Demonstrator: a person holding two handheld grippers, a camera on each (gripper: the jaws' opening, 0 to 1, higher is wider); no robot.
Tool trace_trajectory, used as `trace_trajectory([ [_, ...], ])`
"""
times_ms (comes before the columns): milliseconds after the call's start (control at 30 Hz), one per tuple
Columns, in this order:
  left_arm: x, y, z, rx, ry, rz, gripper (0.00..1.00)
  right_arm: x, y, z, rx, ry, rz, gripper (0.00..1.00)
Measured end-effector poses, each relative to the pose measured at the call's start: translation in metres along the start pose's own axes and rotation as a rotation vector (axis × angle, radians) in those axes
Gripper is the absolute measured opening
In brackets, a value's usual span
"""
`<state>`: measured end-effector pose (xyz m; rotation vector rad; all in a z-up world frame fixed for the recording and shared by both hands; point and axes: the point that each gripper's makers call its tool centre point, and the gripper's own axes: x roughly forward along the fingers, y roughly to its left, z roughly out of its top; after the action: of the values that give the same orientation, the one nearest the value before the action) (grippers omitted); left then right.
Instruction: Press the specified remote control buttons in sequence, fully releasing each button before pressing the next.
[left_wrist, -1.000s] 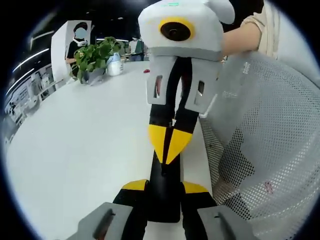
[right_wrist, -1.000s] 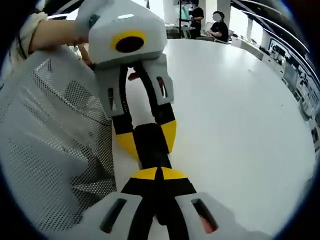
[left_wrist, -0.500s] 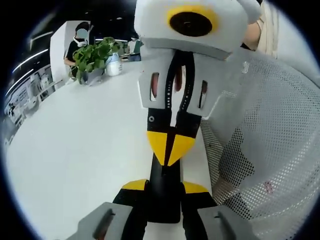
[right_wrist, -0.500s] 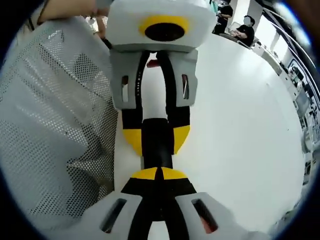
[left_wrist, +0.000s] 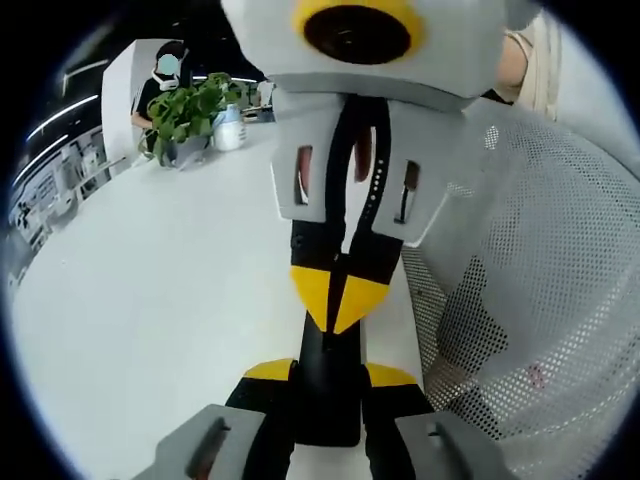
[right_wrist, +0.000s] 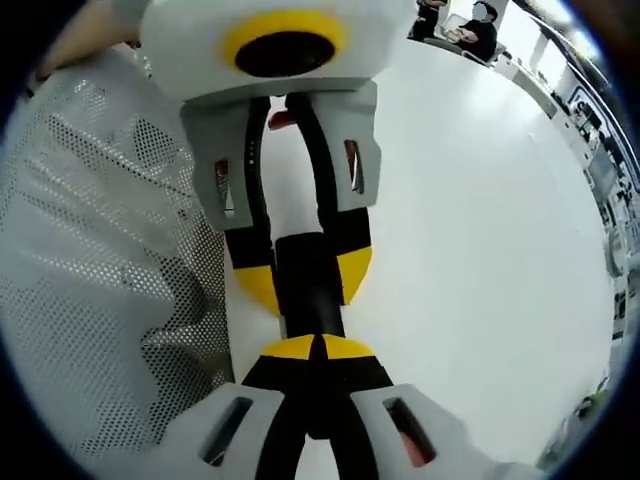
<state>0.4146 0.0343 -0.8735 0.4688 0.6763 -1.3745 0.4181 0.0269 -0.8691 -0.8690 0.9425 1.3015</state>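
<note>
So the black remote (left_wrist: 328, 385) is lying on the white table (left_wrist: 150, 300), right along the edge next to a white mesh chair back (left_wrist: 540, 300). The left tool (left_wrist: 330, 385) has its yellow-tipped jaws clamped on either side of the near end, holding it steady. The right tool (left_wrist: 338, 300) comes in from the opposite end with its jaws pinched together into one point, tip down on top of the remote, looks like it's mid-press on a button, though I can't make out any buttons on that black surface. From the right gripper view you see the same thing flipped: right tool (right_wrist: 315, 348) closed to a point, left tool (right_wrist: 308, 275) gripping the remote (right_wrist: 310, 290). What I'd worry about: the closed tip is fairly wide, so it could easily land on two buttons or the wrong one. Also if the left grip loosens, the remote could skid toward the edge. There's a potted plant (left_wrist: 185, 120) far off, out of the way.
</note>
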Motion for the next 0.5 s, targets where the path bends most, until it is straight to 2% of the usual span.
trace_trajectory([
  [100, 0.0, -0.0001, -0.0001, 0.0, 0.0, 0.0, 0.25, -0.0003, -0.0007, 0.0001, 0.031, -0.024, -0.001, 0.0],
  [300, -0.0003, 0.0002, 0.0, -0.002, 0.002, 0.001, 0.25, 0.0002, 0.0014, 0.0015, -0.019, -0.034, -0.015, 0.0],
  [500, 0.0, 0.0004, 0.0, -0.002, 0.002, 0.001, 0.25, 0.0013, 0.0002, 0.0055, 0.031, -0.094, -0.007, 0.0],
])
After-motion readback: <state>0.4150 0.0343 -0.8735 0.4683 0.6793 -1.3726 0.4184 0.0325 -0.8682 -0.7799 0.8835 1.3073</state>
